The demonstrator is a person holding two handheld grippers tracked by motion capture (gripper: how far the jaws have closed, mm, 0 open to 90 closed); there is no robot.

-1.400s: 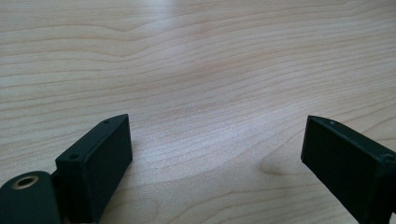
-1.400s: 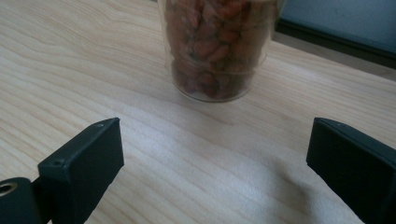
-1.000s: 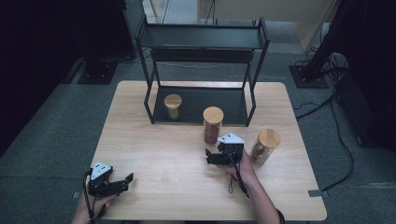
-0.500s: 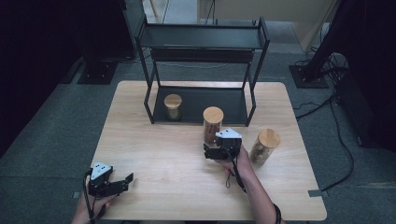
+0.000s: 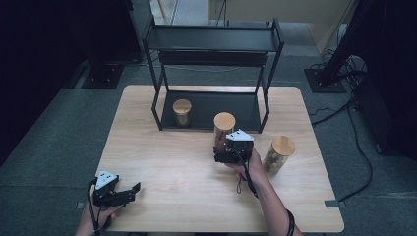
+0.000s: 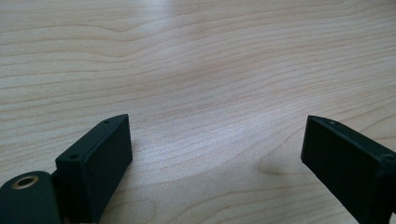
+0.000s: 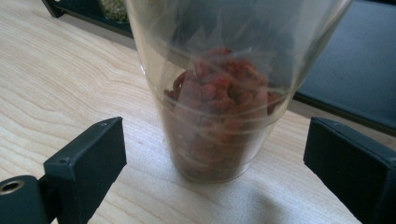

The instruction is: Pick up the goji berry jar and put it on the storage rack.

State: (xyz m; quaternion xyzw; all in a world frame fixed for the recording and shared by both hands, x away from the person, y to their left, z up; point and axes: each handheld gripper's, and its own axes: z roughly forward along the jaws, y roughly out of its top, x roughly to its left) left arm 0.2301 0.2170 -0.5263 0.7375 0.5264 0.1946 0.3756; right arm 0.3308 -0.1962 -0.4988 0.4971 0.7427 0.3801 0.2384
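The wooden table [image 5: 162,147] carries a black 2-tier rack [image 5: 211,46] at its far side, with 1 jar [image 5: 182,112] on the lower shelf. My right forearm reaches forward to mid-table; my right gripper [image 7: 212,154] stands wide apart around a glass jar of red dried fruit [image 7: 219,107], touching nothing. A 3rd jar [image 5: 279,153] stands just right. My left gripper [image 6: 215,149] rests spread and empty at the near-left edge.

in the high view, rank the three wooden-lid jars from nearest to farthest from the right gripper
1. Middle jar, right at the right gripper, between its open jaws.
2. Right jar, on the bare table to its side.
3. Shelf jar, on the rack's bottom shelf.
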